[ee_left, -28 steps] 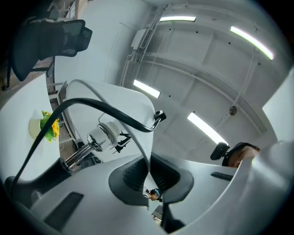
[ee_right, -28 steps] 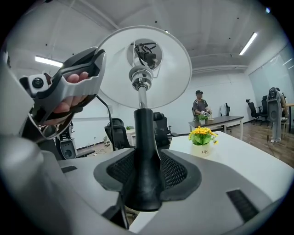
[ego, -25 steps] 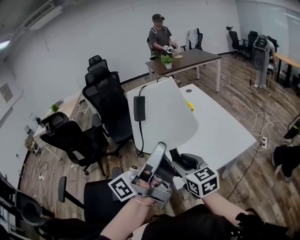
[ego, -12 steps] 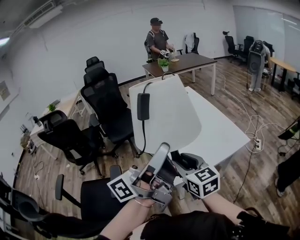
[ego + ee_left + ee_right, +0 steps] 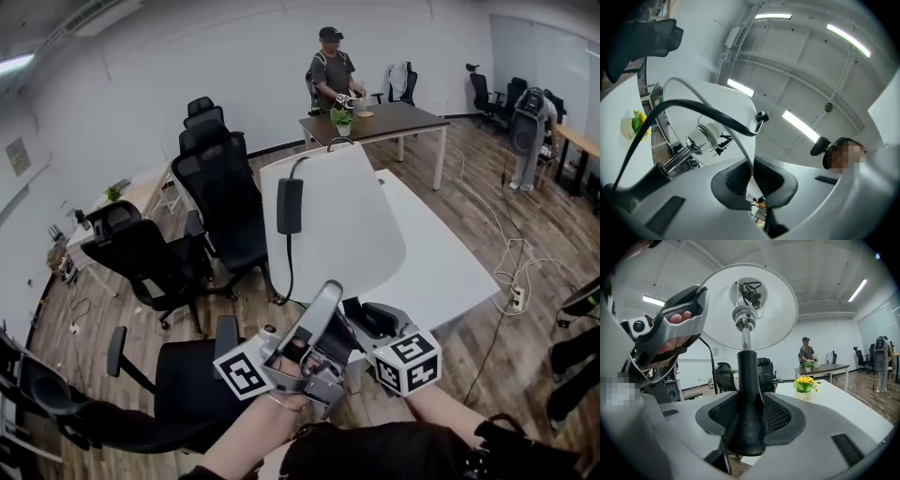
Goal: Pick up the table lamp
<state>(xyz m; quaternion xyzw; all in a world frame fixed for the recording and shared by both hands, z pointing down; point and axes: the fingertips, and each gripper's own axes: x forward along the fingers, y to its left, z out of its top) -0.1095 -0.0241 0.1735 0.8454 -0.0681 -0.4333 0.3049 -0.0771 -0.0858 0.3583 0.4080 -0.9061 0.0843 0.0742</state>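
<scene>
The lamp (image 5: 333, 220) is off the table, held tilted in the air by both grippers, close in front of the person who carries it. Beyond the lamp stretches a white table (image 5: 441, 272), and to the lamp's left stand black chairs (image 5: 225, 202). Farther behind the lamp is a brown table (image 5: 384, 120) with a person (image 5: 333, 70) standing at it. The lamp's white shade (image 5: 747, 310) faces away and up. A black cord (image 5: 286, 258) with a switch box hangs down the shade's left side. The right gripper (image 5: 370, 323) is at the lamp's lower end, its jaws clamped on the black stem (image 5: 746, 394) just under the chrome rod. The left gripper (image 5: 314, 328), just left of it, has its jaws pressed on the thin rim of the shade. A small pot of yellow flowers (image 5: 805, 385) sits on the white table, right of the stem.
</scene>
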